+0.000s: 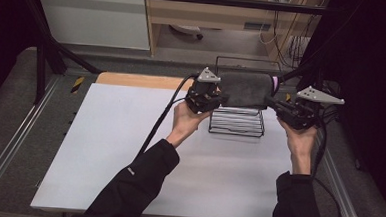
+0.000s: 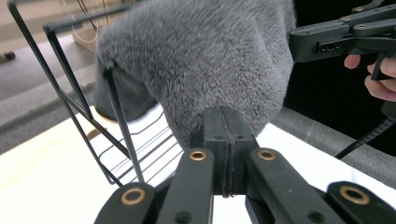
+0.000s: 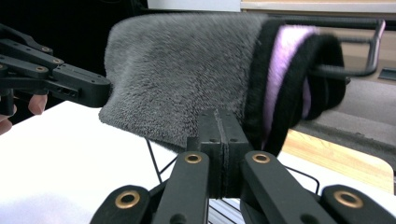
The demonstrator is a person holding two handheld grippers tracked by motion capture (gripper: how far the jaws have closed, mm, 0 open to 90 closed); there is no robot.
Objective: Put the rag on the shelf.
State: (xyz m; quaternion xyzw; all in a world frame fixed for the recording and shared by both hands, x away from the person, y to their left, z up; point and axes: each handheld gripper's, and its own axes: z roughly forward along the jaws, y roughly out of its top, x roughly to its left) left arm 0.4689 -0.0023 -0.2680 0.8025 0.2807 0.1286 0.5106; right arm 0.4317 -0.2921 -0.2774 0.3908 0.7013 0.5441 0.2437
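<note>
Charcoal-grey and fuzzy, the sock (image 1: 246,90) hangs over the black wire rack (image 1: 237,122), and at its end nearest the right gripper (image 1: 274,103) there's a black cuff with a lilac-pink band running round it. Both the left gripper (image 1: 220,97) and the right one are matt black with brass-coloured rivets, each topped by a pale grey plate, and the sleeves (image 1: 137,183) below the rack are black too. Under the rack the table (image 1: 128,150) is plain white, with a strip of light wood showing along its far edge behind the rack.
</note>
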